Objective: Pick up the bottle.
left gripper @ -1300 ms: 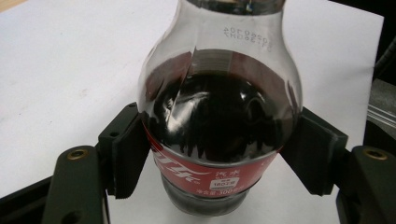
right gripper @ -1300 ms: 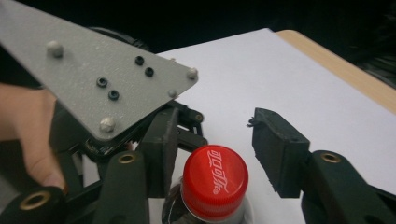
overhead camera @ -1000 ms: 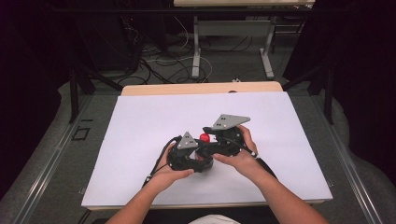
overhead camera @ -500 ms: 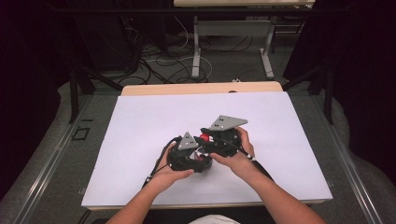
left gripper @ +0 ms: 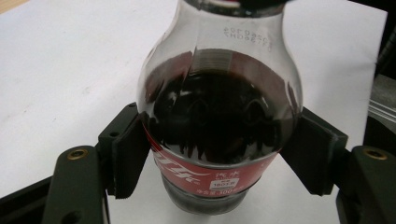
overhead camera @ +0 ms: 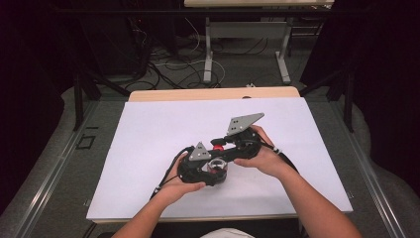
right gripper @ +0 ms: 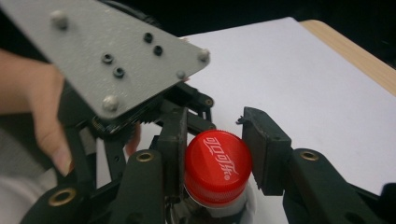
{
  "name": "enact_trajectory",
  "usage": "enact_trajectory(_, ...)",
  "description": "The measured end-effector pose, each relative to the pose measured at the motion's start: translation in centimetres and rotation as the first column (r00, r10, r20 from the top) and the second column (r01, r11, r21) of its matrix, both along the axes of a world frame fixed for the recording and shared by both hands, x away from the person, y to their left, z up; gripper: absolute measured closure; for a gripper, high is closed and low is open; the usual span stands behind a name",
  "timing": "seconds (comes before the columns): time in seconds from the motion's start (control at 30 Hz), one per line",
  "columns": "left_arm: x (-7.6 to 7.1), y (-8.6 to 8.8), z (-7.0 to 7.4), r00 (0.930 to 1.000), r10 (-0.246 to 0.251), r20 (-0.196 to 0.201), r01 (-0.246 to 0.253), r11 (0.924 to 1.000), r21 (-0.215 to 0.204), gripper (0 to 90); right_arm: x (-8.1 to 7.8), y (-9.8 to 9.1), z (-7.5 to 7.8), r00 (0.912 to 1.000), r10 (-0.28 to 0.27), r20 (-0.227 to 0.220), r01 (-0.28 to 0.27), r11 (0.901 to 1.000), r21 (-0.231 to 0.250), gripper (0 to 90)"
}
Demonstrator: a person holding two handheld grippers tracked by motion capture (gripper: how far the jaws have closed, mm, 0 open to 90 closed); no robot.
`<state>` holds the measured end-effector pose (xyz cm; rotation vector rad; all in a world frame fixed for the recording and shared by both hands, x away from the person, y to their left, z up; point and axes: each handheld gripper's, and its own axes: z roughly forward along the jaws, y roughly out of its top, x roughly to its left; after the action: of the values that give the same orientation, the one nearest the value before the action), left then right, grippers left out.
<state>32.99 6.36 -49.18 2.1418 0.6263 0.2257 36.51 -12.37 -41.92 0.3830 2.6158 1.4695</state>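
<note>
Left hand (overhead camera: 179, 184): it comes in from the bottom of the high view and holds the left gripper (overhead camera: 210, 168) low over the white sheet (overhead camera: 148, 134).
Left gripper: its two black jaws are squeezed on the cola bottle (left gripper: 219, 116), one pad on each side of the red label (left gripper: 205, 172). In the left gripper view, the pads (left gripper: 128, 156) press on the bottle just under its round shoulder.
Cola bottle: it is a small clear bottle with dark drink inside. It stands up on the white sheet, near the middle of the table (overhead camera: 213, 93) and toward the person's side. White letters run along the red label.
Red cap (right gripper: 217, 168): it sits on top of the bottle, with white letters on it. In the high view it shows as a small red spot (overhead camera: 218, 146) between the two grippers.
Right gripper (right gripper: 217, 140): its jaws sit on both sides of the red cap. The left pad touches the cap. The right pad is very near it, but it is hard to tell if it touches.
Right hand (overhead camera: 262, 156): it holds the right gripper from the right side, just above the bottle.
Grey plate (overhead camera: 243, 123): a three-cornered plate on top of the right gripper, tilted up.
</note>
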Motion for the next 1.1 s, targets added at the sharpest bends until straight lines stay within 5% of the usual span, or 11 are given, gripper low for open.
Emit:
enact_trajectory(0.2, -0.1, -0.1, 0.0, 1.0, -0.002, 0.005, 0.002, 1.0, -0.005, 29.7, 0.8, -0.5, 0.0, 0.9928, 0.118, 0.017, -0.118, 0.993, 0.006, 61.1)
enact_trajectory(0.3, 0.0, -0.1, 0.1, 0.9999, 0.014, 0.01, -0.014, 0.9999, -0.001, 29.7, 0.1, -0.2, 0.0, 0.9988, 0.022, 0.044, -0.022, 0.9997, 0.009, 51.3)
enact_trajectory(0.47, 0.3, 0.2, 0.1, 0.9993, 0.033, 0.015, -0.033, 0.9994, 0.005, 29.7, -1.1, 0.3, 0.2, 0.9931, -0.097, 0.065, 0.098, 0.9952, -0.001, 47.6)
enact_trajectory(0.67, 0.5, 0.5, 0.2, 0.9981, 0.06, 0.011, -0.06, 0.9981, 0.01, 29.7, -2.7, 0.7, -0.3, 0.9644, -0.254, 0.074, 0.25, 0.9664, 0.06, 48.1)
enact_trajectory(0.83, 0.5, 0.5, 0.3, 0.9973, 0.073, -0.003, -0.073, 0.9973, 0.01, 29.7, -3.3, 1.0, -0.6, 0.9475, -0.307, 0.091, 0.301, 0.9511, 0.068, 51.6)
enact_trajectory(1.1, 0.2, 0.1, 0.2, 0.9975, 0.07, 0.012, -0.07, 0.9976, 0.007, 29.8, -3.0, 1.5, -0.8, 0.9488, -0.301, 0.096, 0.294, 0.9527, 0.075, 54.7)
